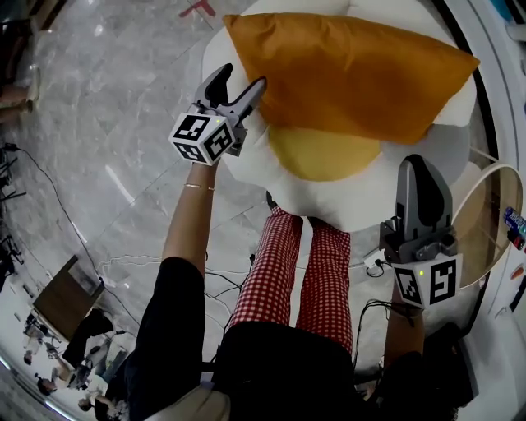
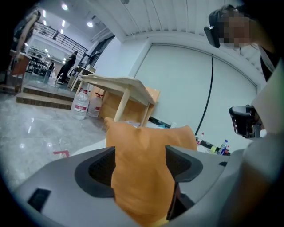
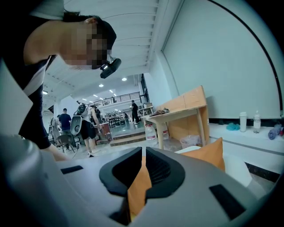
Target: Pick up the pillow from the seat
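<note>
One pillow (image 1: 353, 74) corner, between parted left claw (image 1: 244, 78)

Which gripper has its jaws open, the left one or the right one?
The left gripper: its jaws stand apart with the orange pillow between them. The right gripper has its jaws together.

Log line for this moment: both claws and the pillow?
left claw: open, astride pillow corner | right claw: shut, empty | pillow: on seat

Glossy grey marble floor (image 1: 107, 123); white wall (image 2: 177, 84); light wooden table (image 2: 120, 84), water bottles (image 2: 81, 104) beside; ceiling spotlights (image 2: 65, 6).
</note>
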Motion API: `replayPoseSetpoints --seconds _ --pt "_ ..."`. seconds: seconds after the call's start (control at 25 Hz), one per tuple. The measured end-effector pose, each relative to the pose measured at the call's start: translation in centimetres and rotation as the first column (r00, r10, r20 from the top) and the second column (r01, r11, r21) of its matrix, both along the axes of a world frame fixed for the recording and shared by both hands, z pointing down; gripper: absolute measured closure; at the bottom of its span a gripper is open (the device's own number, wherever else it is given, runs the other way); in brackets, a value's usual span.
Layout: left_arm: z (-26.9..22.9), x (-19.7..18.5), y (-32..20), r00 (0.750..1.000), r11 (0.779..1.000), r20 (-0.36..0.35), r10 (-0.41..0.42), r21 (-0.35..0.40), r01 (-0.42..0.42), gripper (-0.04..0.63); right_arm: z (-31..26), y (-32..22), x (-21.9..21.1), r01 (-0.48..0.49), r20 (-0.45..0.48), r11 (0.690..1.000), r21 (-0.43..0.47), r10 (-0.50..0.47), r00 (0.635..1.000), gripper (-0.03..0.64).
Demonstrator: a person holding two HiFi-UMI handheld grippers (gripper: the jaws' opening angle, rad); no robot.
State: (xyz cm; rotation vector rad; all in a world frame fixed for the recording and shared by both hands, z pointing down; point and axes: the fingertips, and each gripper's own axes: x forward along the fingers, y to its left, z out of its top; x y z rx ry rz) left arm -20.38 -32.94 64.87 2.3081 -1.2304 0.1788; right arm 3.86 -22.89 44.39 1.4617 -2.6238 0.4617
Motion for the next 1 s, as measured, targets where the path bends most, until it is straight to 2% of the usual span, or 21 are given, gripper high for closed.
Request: replayPoseSetpoints --seconds 0.12,0.28,0.48,0.6,1.0 --pt "1.2 0.1 -0.2 0.998 0.999 0.046 0.038 -0.008 -0.038 0.256 0.4 0.1 0.2 -0.002 -0.005 1.0 -0.001 0.002 1.0 0.594" --pt "2.9 0.2 -0.3 0.998 0.998 0.047 0.041 -0.044 -0.039 0.256 0.9 0.4 0.6 -0.006 -0.012 1.0 -0.002 0.006 1.0 0.594" --pt "4.9 -0.2 -0.9 0.999 0.996 0.041 0.031 -0.081 -0.028 0.249 1.3 0.0 0.4 0.004 -0.028 1.0 0.0 -0.004 1.0 0.594" --pt "5.7 -0.1 -1.4 0.999 0.995 0.013 0.032 -0.096 -0.03 0.238 1.2 -0.2 0.3 0.008 -0.022 1.0 0.004 -0.008 1.0 0.594" --pt "6.2 0.3 -2.4 0.995 0.992 -0.02 0.097 -0.078 -0.098 0.219 2.5 -0.2 0.7 -0.024 -0.038 1.0 -0.007 0.024 0.999 0.594"
